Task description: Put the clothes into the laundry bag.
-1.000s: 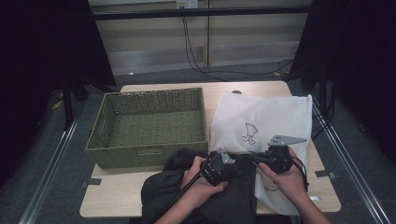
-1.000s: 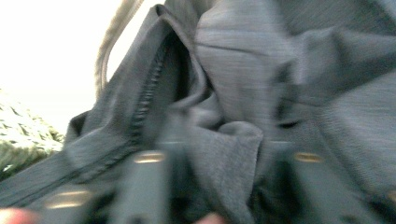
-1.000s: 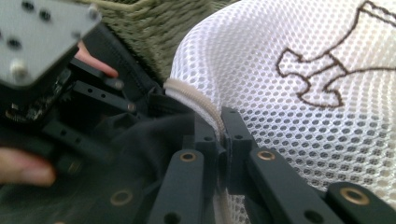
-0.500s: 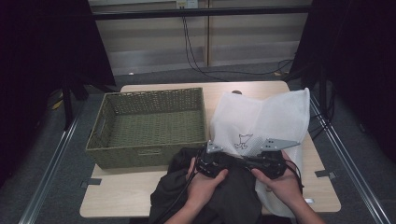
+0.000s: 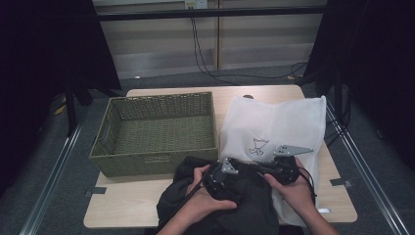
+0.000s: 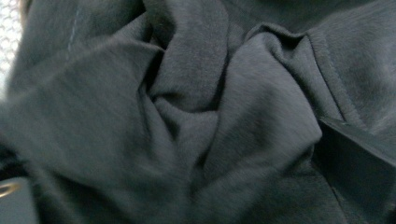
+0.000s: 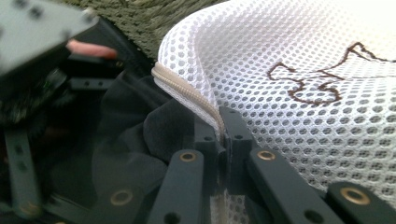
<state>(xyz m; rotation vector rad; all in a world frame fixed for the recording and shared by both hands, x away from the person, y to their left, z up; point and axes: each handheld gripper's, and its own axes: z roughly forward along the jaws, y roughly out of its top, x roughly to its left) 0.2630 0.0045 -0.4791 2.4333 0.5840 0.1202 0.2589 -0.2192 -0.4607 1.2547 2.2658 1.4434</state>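
Dark garment (image 5: pixel 220 205), bunched at worktop (image 5: pixel 122 205) front edge beside white mesh laundry bag (image 5: pixel 274 127), not yet inside: right gripper (image 7: pixel 223 140) jaws clenched on bag's zipper edge (image 7: pixel 187 91), left gripper (image 5: pixel 220 178) jaws just opened, released over the cloth; stuffing and zipping remain.

The garment (image 6: pixel 196 116) pressed close in front of the left gripper (image 5: pixel 222 178) is plain charcoal grey, unpatterned. The mesh bag (image 7: pixel 299 93) pinched in the black right gripper (image 7: pixel 223 135) is white with a fine honeycomb of holes, a beige zip edge (image 7: pixel 187 91) and a dark brown stitched outline figure (image 7: pixel 322 77) (unreadable). Beyond the left gripper, the basket (image 5: pixel 156 132) is olive-green weave; the worktop (image 5: pixel 122 215) pale wood.
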